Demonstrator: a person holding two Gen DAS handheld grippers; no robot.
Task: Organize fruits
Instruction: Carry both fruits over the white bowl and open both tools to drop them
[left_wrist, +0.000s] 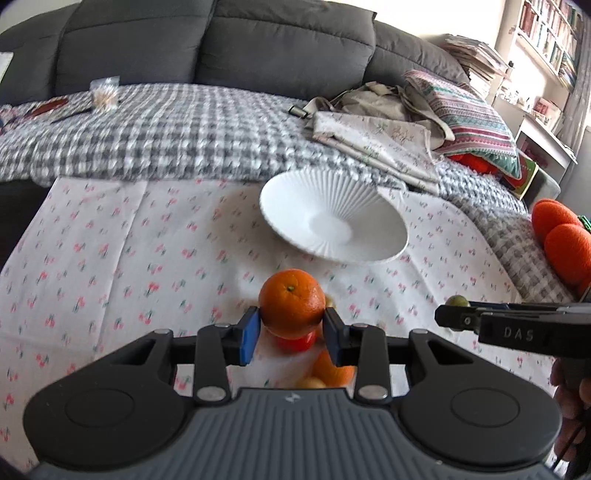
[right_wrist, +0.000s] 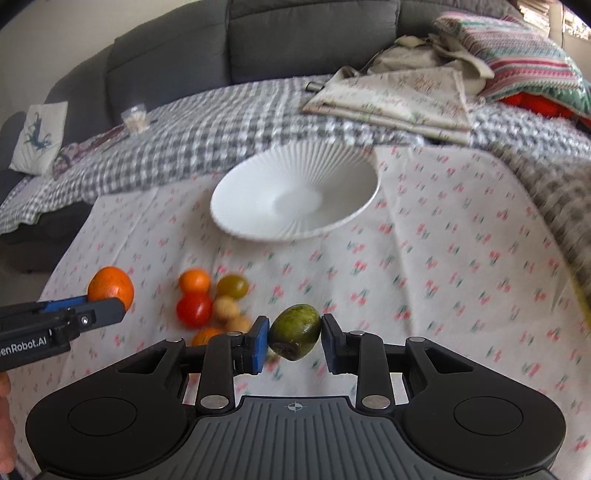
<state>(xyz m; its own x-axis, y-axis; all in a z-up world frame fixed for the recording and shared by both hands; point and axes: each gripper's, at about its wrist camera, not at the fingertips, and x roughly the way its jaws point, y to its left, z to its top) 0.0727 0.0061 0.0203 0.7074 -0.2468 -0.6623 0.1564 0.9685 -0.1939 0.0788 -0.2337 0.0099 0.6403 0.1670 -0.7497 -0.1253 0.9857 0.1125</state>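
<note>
My left gripper (left_wrist: 291, 328) is shut on an orange (left_wrist: 291, 308) and holds it above the cloth, short of the white ribbed bowl (left_wrist: 334, 225). The orange also shows at the left of the right wrist view (right_wrist: 110, 288). My right gripper (right_wrist: 294, 334) is shut on a green fruit (right_wrist: 294, 331), also in front of the bowl (right_wrist: 295, 195), which holds nothing. A pile of small fruits lies on the cloth between the grippers: a red one (right_wrist: 194, 309), an orange one (right_wrist: 194, 280), an olive one (right_wrist: 232, 286) and pale ones (right_wrist: 227, 308).
The white cherry-print cloth (left_wrist: 110, 258) covers the table. Behind it is a grey sofa with a checked blanket (left_wrist: 166, 129), folded cloths (left_wrist: 376, 136) and a striped cushion (left_wrist: 469, 118). Orange plush balls (left_wrist: 561, 236) sit at the right edge.
</note>
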